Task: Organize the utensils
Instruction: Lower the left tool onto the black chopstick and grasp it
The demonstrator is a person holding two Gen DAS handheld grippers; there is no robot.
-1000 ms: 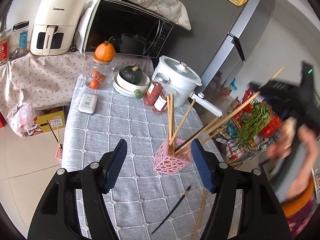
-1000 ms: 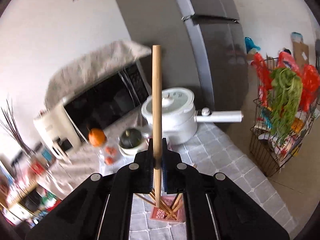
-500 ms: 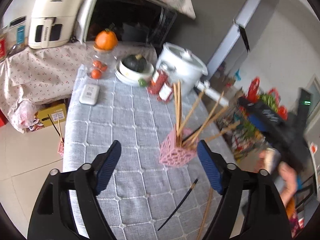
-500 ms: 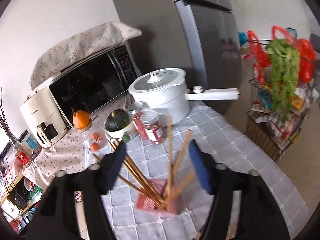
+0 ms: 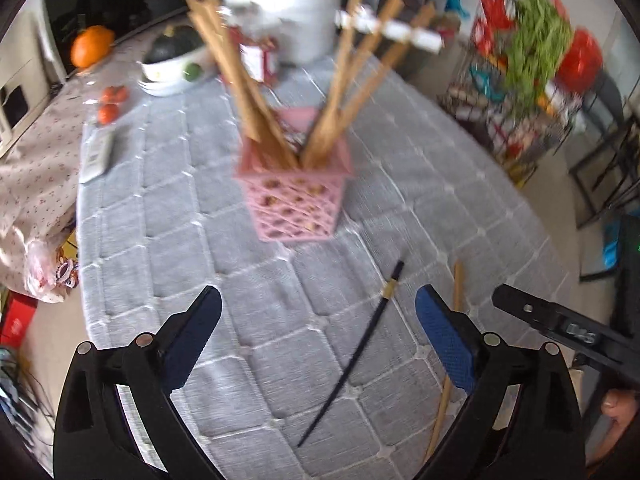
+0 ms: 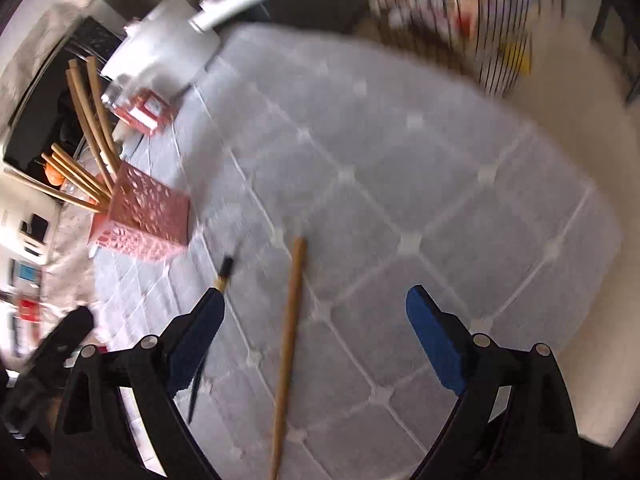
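Observation:
A pink perforated holder (image 5: 294,200) stands on the grey quilted tablecloth (image 5: 192,240) with several wooden chopsticks (image 5: 340,80) leaning out of it. It also shows in the right wrist view (image 6: 144,216). A black chopstick (image 5: 352,360) and a wooden chopstick (image 5: 450,364) lie flat on the cloth nearer to me. My left gripper (image 5: 318,320) is open and empty above the black chopstick. My right gripper (image 6: 314,322) is open and empty over the wooden chopstick (image 6: 288,344). The black chopstick (image 6: 224,272) lies by its left finger.
A white pot with a long handle (image 5: 288,12), spice jars (image 5: 256,56), a bowl with a dark squash (image 5: 172,60) and an orange (image 5: 92,46) stand at the far end. A remote (image 5: 98,156) lies left. A wire rack with vegetables (image 5: 528,64) stands beyond the right edge.
My right gripper let go of the wooden chopstick into the holder, opened and swung down over the chopsticks on the cloth. My left gripper moved closer to the holder and lower.

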